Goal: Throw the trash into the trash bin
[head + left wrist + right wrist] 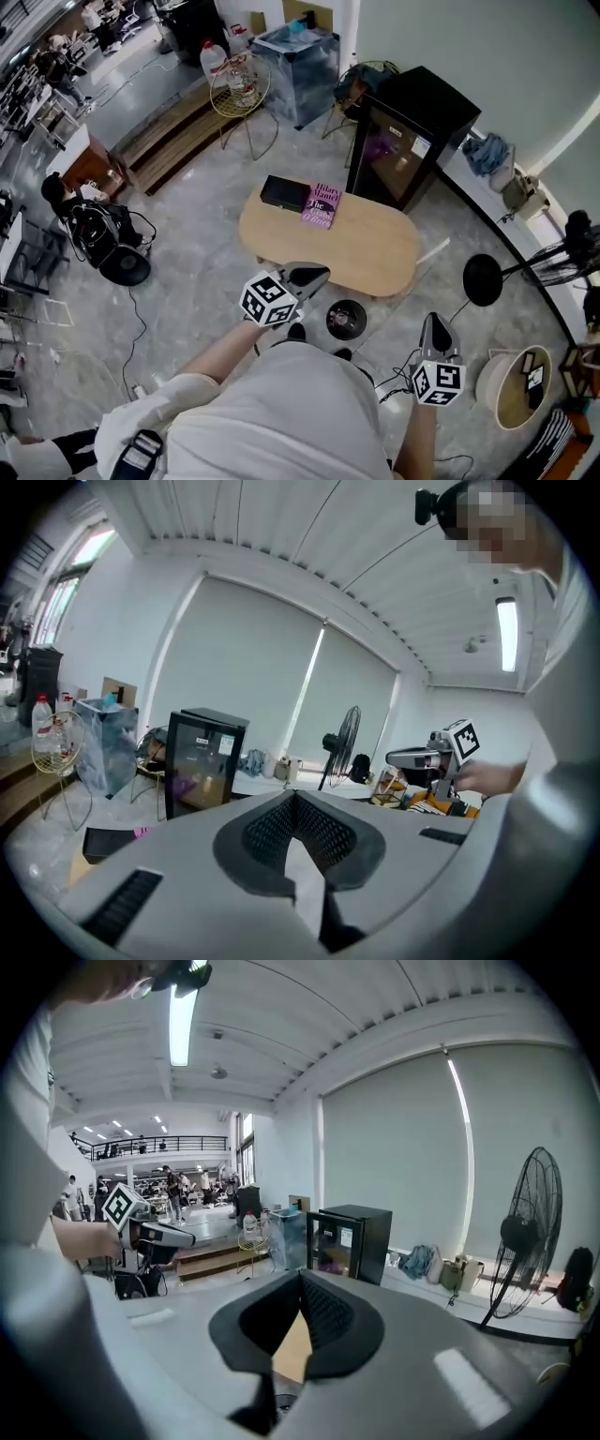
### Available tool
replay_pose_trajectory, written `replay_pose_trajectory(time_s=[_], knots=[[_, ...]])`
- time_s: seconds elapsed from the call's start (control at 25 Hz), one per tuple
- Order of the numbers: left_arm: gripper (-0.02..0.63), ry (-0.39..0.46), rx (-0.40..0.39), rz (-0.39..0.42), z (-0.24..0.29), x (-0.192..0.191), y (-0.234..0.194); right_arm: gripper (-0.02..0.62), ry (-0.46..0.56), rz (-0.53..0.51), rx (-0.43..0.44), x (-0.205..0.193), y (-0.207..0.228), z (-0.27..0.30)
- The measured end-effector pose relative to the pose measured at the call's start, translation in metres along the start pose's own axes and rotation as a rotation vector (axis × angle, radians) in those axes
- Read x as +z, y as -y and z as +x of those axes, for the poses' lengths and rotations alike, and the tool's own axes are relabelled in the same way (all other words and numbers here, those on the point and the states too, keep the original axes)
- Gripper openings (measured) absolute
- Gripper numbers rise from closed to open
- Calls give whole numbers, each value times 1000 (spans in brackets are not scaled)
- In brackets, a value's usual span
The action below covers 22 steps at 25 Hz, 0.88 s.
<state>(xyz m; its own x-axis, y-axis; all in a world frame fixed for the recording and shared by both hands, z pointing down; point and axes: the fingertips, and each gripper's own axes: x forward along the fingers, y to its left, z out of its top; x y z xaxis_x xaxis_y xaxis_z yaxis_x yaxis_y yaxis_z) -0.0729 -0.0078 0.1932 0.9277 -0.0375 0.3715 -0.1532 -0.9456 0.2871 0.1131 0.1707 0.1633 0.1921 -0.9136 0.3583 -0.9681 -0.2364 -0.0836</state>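
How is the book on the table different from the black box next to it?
The book is pink-purple with writing on its cover; the box is plain black. The box looks thicker, the book thin and flat. Both lie flat, side by side, near one end of the wooden table.

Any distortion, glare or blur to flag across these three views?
Head view: sharp and evenly lit, with no glare on the table. Left gripper view: heavy fisheye bending with dark corners, and a ceiling lamp blows out white. Right gripper view: the same fisheye bending, a ceiling lamp glaring at top left, yet the fan stays crisp.
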Motion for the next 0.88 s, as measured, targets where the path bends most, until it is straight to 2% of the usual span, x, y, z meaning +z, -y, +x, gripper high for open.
replay_pose_trajectory(time_s=[0.32, 0.88], knots=[[6, 72, 13, 37, -9, 31, 27, 11, 70, -45, 26, 29, 8, -15], [6, 79, 23, 35, -10, 36, 26, 11, 106, -40, 31, 40, 5, -14]])
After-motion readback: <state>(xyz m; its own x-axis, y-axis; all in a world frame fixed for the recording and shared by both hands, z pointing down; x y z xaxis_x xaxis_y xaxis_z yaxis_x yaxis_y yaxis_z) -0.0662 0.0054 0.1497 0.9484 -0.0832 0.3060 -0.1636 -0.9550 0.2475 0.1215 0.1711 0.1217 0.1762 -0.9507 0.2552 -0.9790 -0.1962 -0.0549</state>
